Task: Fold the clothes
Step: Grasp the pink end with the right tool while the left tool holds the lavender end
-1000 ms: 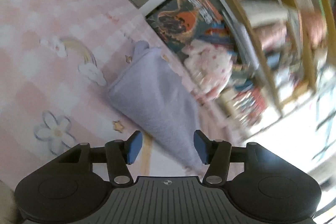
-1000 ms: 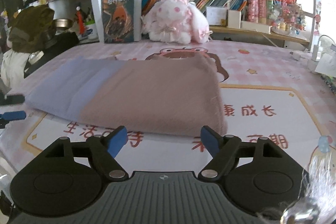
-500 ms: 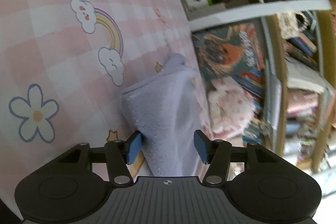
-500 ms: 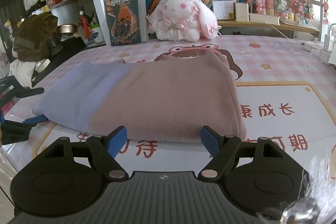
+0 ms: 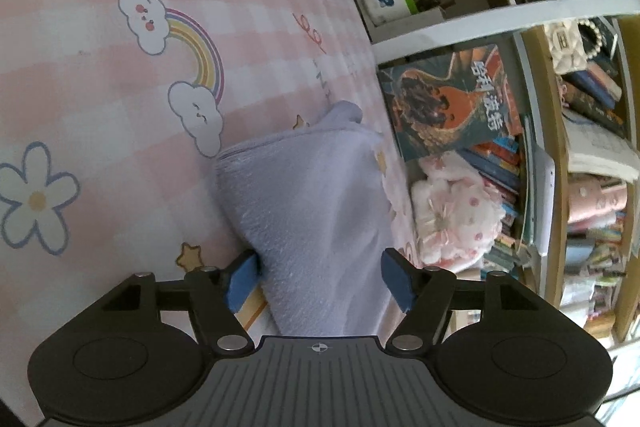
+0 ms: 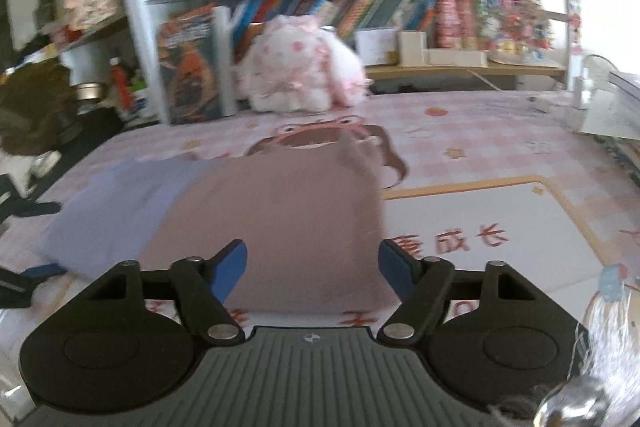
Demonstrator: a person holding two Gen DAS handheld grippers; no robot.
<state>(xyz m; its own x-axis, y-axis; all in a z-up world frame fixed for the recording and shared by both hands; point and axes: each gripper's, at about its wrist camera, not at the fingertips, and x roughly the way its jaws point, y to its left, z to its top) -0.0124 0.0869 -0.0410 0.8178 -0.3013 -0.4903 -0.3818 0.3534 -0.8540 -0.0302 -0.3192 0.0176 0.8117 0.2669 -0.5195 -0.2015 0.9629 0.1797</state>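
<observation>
Folded garment (image 6: pixel 276 223), mauve-brown with a lavender end (image 5: pixel 320 227), lying flat on pink checked tablecloth (image 5: pixel 100 99) in front of bookshelf. Left gripper (image 5: pixel 320 281) at the lavender end, jaws about half open and just been widening; cloth end lying between the blue pads (image 5: pixel 242 277), left pad touching or just beside the fabric edge, right pad clear of it, no pinch. Right gripper (image 6: pixel 312 271) low over the near edge of the mauve-brown part, jaws about half open and just been narrowing; garment seen between the pads (image 6: pixel 230 267), contact not discernible, view blurred. Pink-white plush toy (image 6: pixel 300 67) against books (image 6: pixel 320 7) beyond the garment. Left gripper's fingers also visible at far left of right wrist view.
</observation>
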